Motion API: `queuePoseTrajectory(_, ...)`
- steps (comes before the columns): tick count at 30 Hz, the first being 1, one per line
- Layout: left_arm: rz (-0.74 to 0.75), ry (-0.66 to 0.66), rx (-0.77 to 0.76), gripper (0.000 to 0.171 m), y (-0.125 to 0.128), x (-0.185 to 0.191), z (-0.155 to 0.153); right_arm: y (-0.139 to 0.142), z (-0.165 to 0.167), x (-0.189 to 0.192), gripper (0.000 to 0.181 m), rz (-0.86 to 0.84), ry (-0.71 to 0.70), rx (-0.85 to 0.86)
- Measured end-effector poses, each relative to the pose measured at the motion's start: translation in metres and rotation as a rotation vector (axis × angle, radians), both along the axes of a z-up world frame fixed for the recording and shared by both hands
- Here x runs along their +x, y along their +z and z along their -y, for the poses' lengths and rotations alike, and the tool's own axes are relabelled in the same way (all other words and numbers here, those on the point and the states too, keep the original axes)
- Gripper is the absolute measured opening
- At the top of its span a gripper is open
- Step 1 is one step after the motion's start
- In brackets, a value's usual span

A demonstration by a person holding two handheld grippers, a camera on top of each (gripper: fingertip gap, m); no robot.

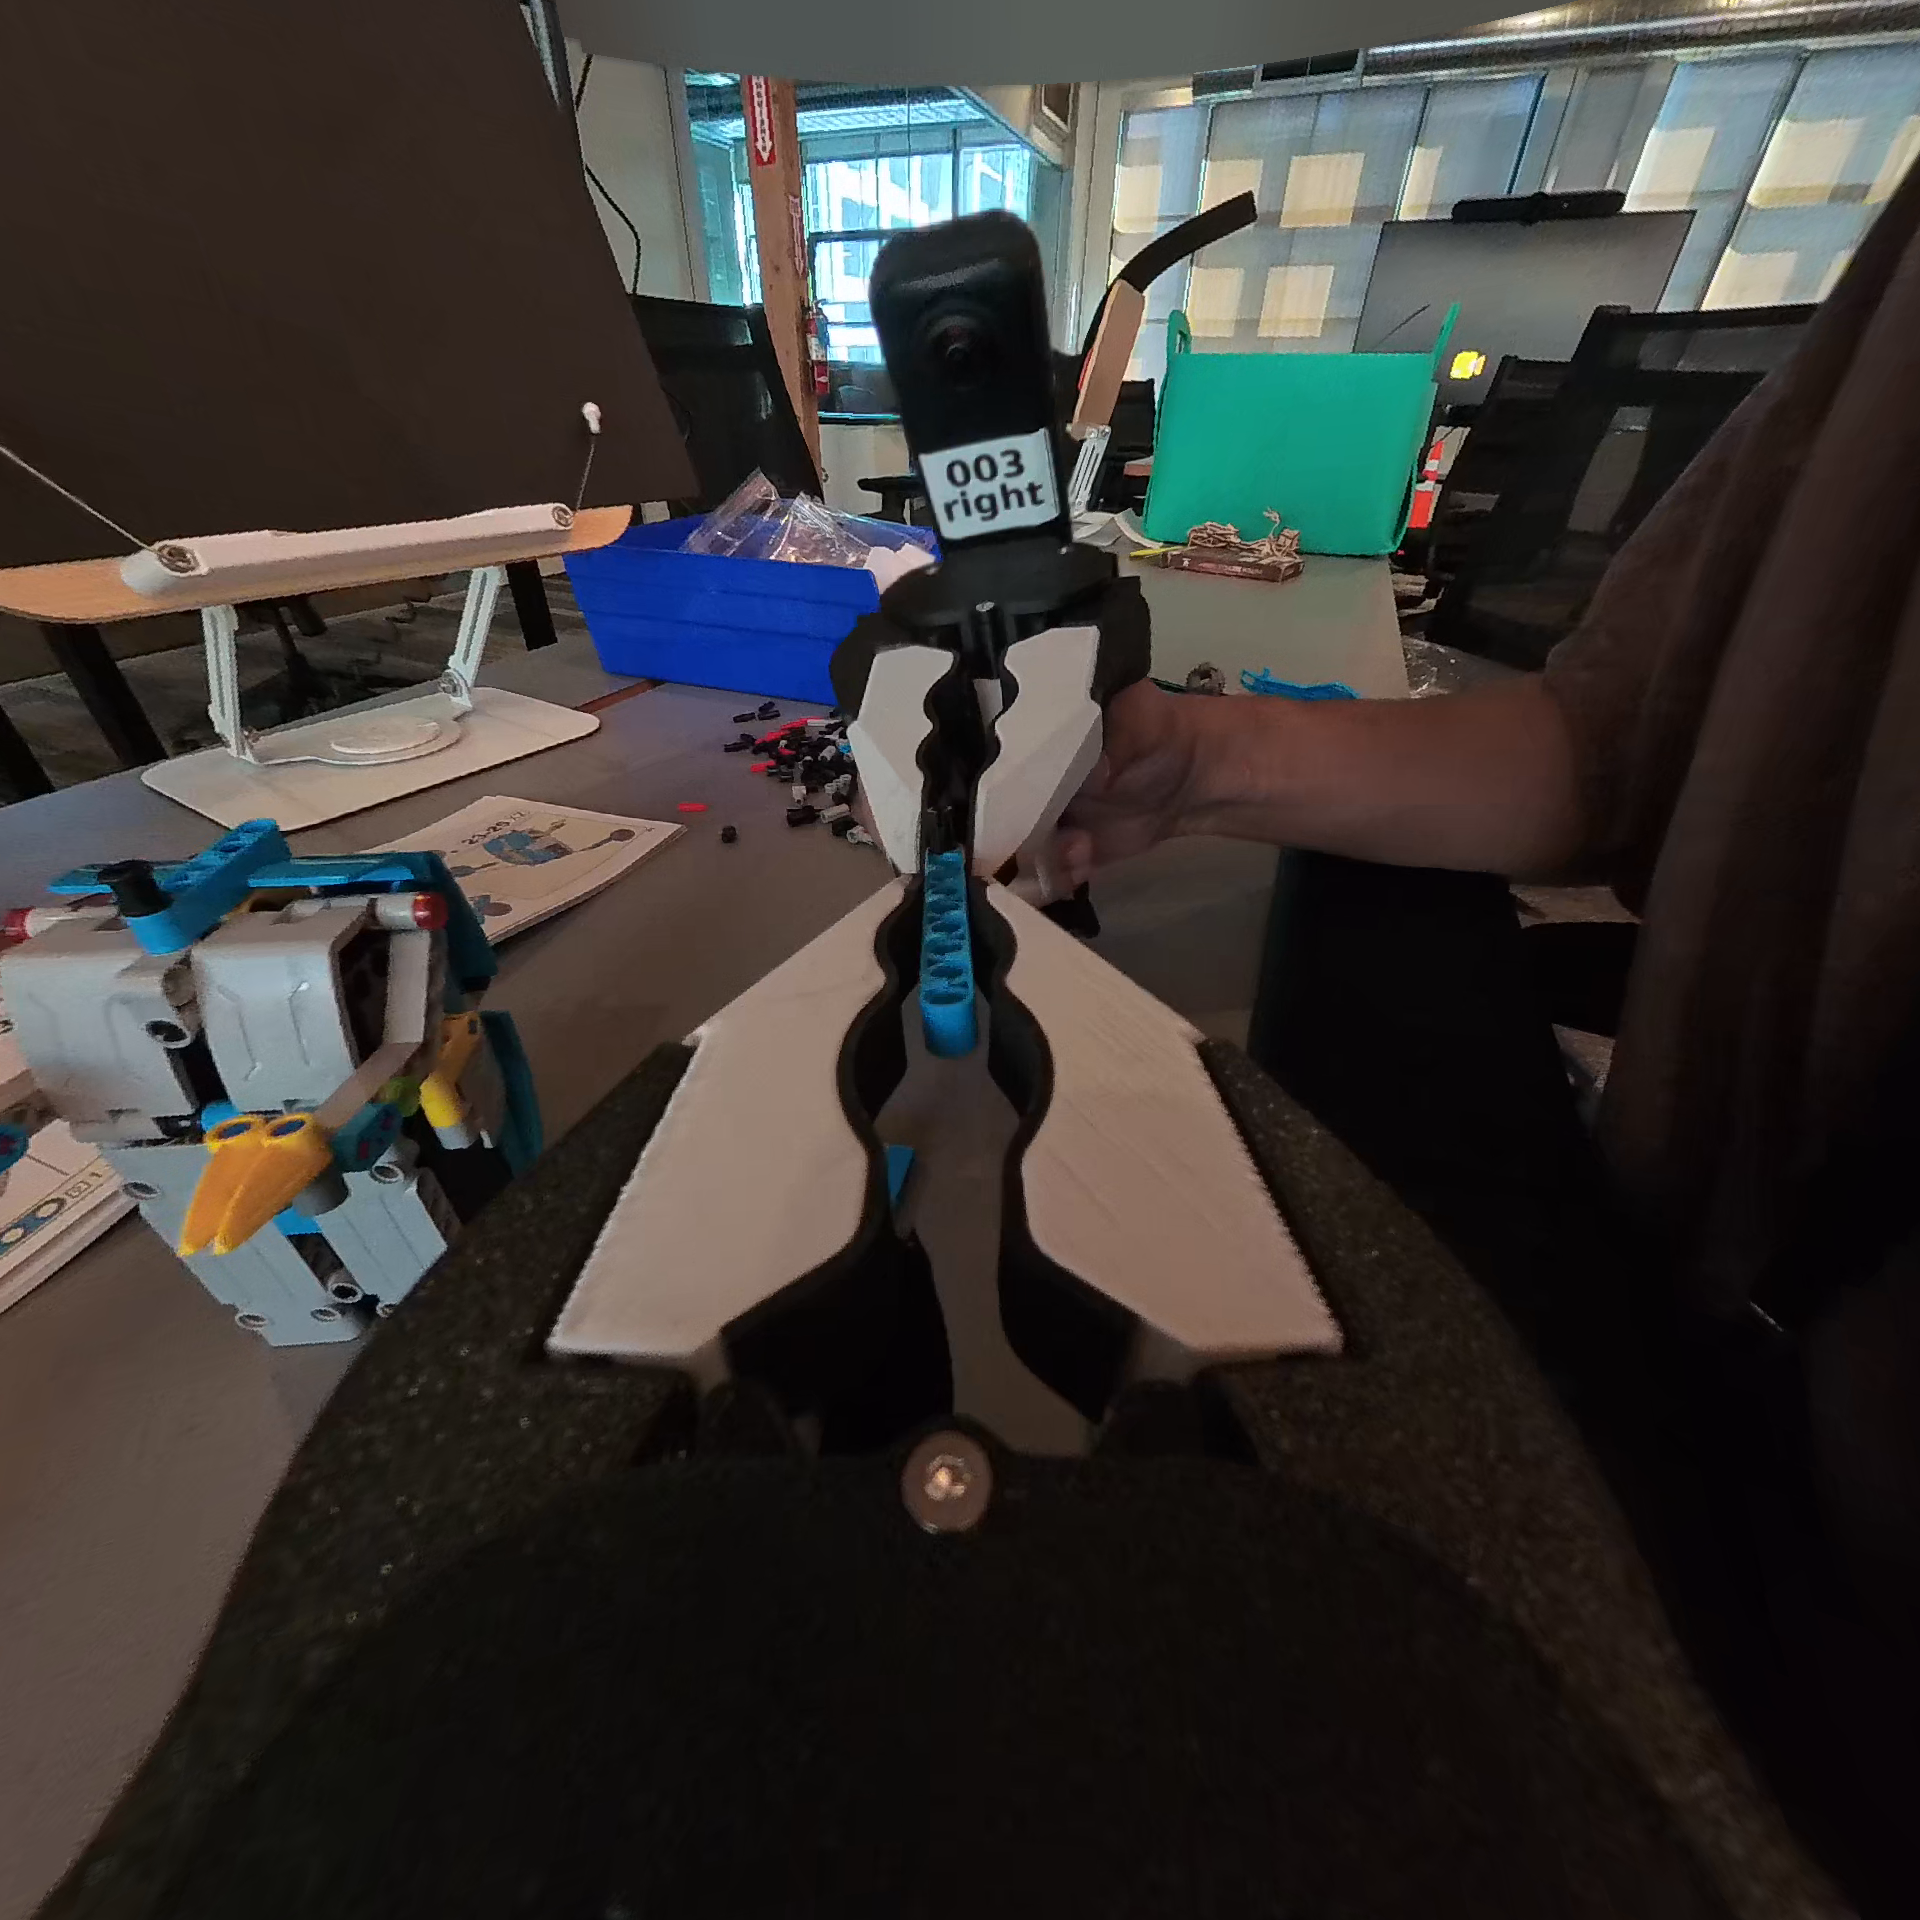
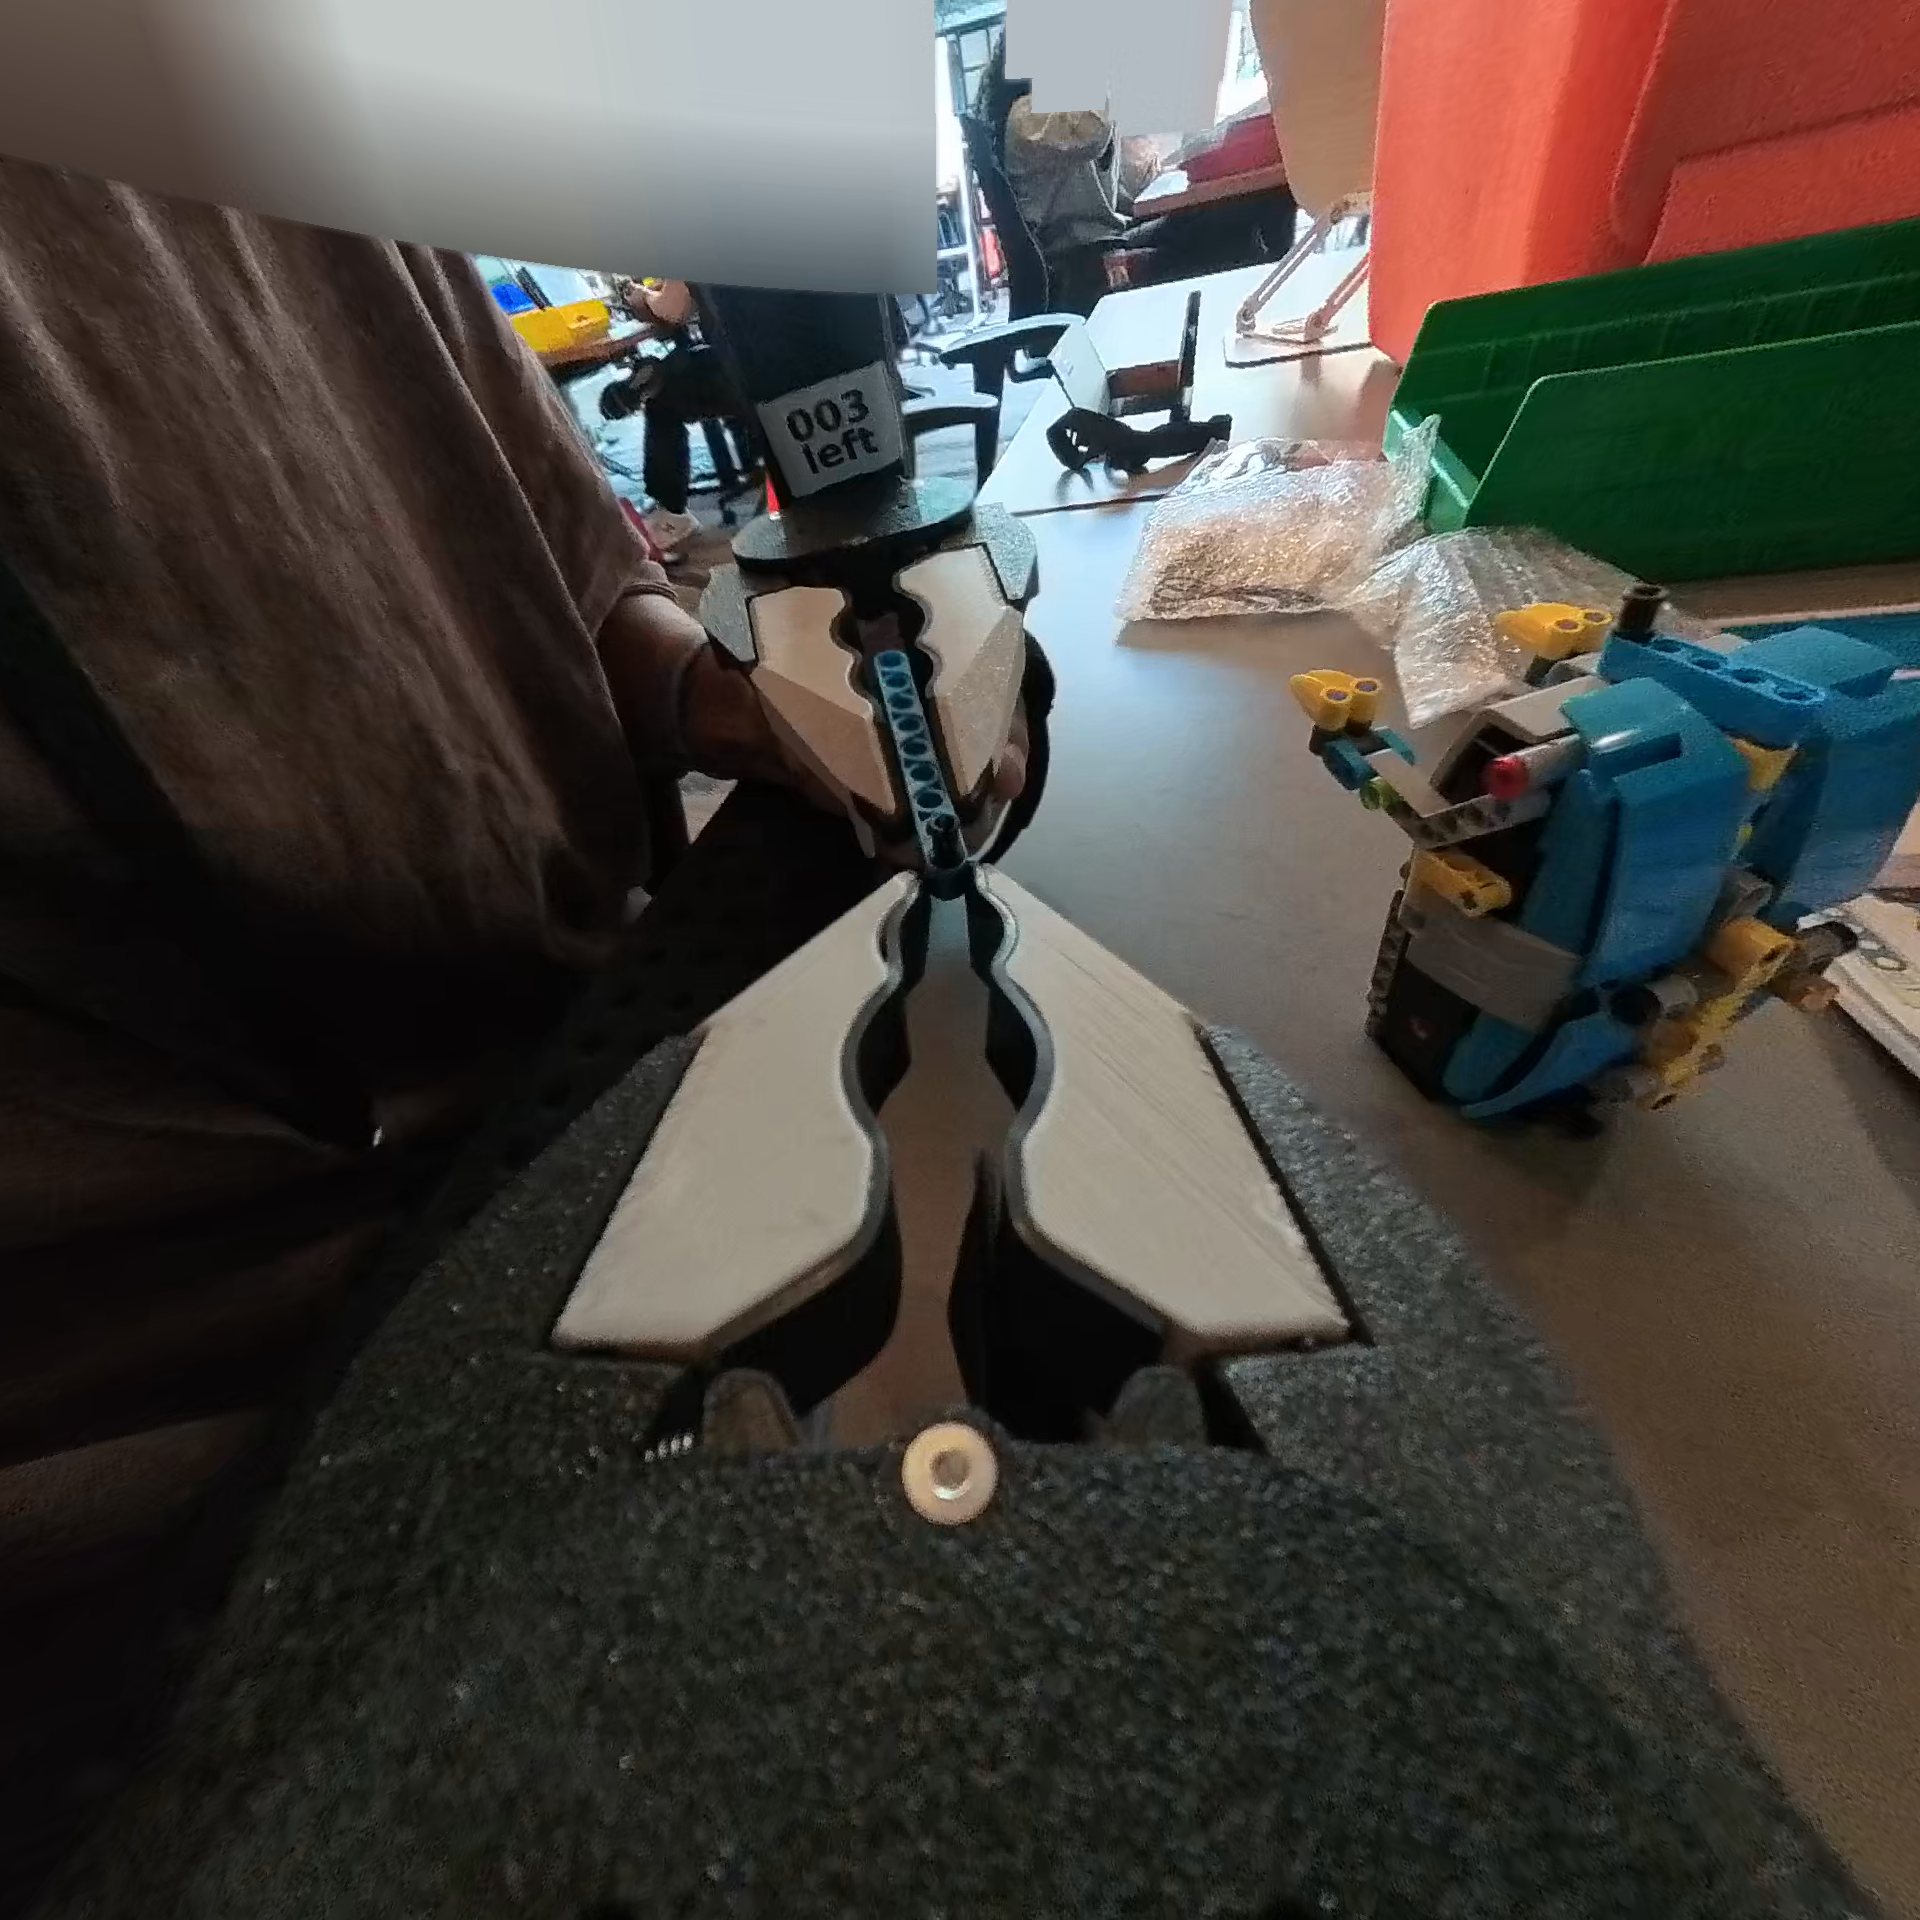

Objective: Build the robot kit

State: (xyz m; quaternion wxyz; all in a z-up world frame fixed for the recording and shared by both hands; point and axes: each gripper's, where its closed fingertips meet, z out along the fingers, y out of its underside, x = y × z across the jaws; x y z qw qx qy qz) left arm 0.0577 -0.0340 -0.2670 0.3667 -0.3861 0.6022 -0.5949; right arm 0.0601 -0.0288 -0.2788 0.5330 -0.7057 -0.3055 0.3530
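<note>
Above the grey surface (image 1: 644,997), two claws meet tip to tip. Left claw (image 1: 948,902) is clamped on a blue perforated building beam (image 1: 945,961). Right claw (image 2: 943,891) is closed on a small black pin (image 2: 941,831) at the beam's end. At nine o'clock of the left claw stands a blue-and-white brick model (image 1: 260,1091).

Brick model (image 1: 260,1101) crowds left; loose pins (image 1: 800,758) ahead; bare table (image 1: 1174,914) between.
</note>
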Motion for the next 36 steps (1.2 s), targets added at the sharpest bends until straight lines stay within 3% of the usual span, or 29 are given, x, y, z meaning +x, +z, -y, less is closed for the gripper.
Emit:
queuePoseTrajectory(6, -0.037, -0.006, -0.039, 0.010, -0.005, 0.002, -0.002, 0.003, 0.000, 0.004, 0.007, -0.047, 0.003, -0.018)
queuePoseTrajectory(17, 0.015, -0.032, -0.102, 0.007, 0.008, -0.002, -0.002, 0.003, -0.001, -0.004, 0.007, -0.072, 0.017, -0.018)
queuePoseTrajectory(36, 0.017, -0.031, 0.001, 0.007, 0.002, -0.003, 0.007, -0.004, 0.006, -0.006, 0.007, 0.033, 0.035, -0.027)
